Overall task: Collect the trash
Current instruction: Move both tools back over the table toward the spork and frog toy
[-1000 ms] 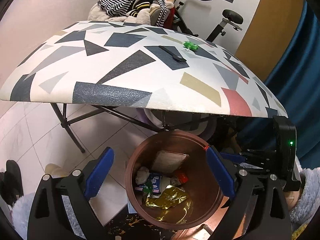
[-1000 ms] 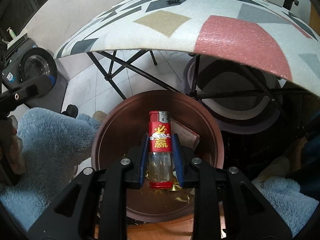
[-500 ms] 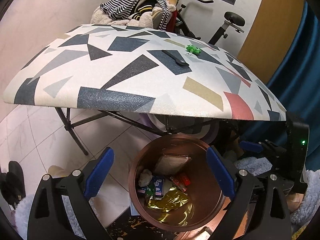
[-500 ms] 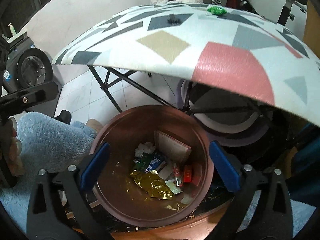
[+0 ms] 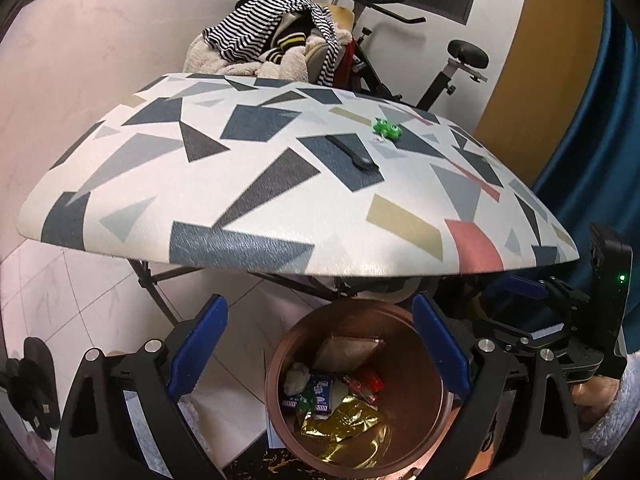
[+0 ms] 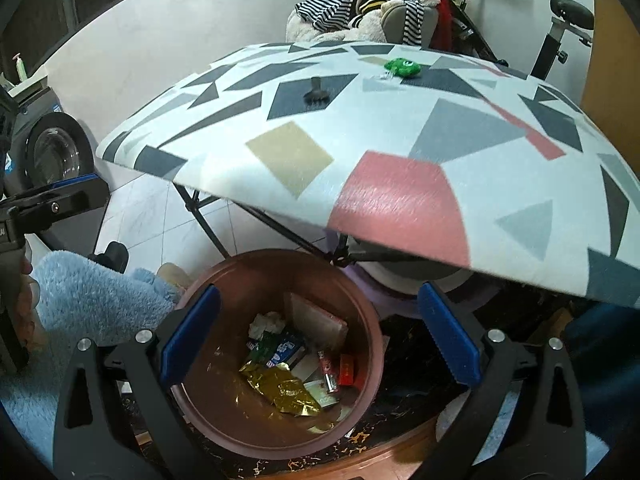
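Hovering over the bin point(image 6: 276, 436), both claws, left claw point(image 5: 320, 354) and right claw point(image 6: 320, 340), gape empty. Black plastic spoon point(image 5: 352, 152) on the far surface point(image 5: 120, 184): light, stiff, slippery; pinch its handle.

Brown round bin point(image 6: 362, 312) upright on floor under table edge; inside: red lighter point(image 6: 329, 372) lying flat, gold foil wrapper point(image 6: 280, 390), crumpled tissue point(image 6: 267, 323), blue-green packet point(image 6: 276, 350).

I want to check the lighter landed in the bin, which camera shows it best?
The right wrist view: the red lighter lies in plain sight among the trash in the brown bin. The left wrist view shows it too, but less clearly.
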The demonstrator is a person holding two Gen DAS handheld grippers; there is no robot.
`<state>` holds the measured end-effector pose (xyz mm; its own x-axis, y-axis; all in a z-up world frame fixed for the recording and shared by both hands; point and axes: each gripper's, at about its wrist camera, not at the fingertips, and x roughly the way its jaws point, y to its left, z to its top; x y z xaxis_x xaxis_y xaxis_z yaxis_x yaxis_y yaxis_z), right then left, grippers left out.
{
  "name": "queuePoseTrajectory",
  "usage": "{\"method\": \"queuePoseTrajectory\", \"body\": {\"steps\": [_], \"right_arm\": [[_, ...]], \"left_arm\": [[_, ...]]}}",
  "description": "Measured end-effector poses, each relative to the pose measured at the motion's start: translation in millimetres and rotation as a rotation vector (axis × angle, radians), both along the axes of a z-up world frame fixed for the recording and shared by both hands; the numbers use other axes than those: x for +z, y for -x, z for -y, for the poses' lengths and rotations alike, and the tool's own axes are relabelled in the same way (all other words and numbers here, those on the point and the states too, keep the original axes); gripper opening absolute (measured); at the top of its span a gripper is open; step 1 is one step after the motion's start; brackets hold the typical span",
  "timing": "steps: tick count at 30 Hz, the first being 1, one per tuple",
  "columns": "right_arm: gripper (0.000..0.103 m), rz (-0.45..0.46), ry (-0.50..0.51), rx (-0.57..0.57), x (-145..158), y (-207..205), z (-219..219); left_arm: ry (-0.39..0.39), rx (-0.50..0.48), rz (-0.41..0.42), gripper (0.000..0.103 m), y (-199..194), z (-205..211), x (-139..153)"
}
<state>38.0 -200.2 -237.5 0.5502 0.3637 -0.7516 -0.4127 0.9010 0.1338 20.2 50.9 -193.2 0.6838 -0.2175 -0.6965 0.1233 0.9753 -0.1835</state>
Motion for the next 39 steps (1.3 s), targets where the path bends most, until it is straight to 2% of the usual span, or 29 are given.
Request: {"method": "queuePoseTrajectory", "body": {"steps": [14,19,23,32,39], "right_arm": [[0.097,0.077,-0.028,-0.002,47.1,-27.7,22.3],[0.097,0.065,-0.029,0.008,60.8,-44.8,30.3],[0.097,0.086,0.038,-0.024,68.7,-54.1,32.1],[0.097,0.062,0.066,-0.070,66.6,-81.8,51.0],[0.097,0.045,0.050,-0.096,62.1,-101.3,66.3]], "left_arm": [[-0.050,-0.018,0.080,0.091,-31.4,-0.8,45.2],[-0.072,-0.041,0.110,0.091,-45.8,4.9,62.4],[-0.078,-0.053,0.124,0.091,-56.9,9.1,70.4],[-0.102,-0.090,0.125,0.091,-81.0,23.8,69.9],[-0.109,-0.115,0.104,0.091,-101.3,36.7,60.9]]}}
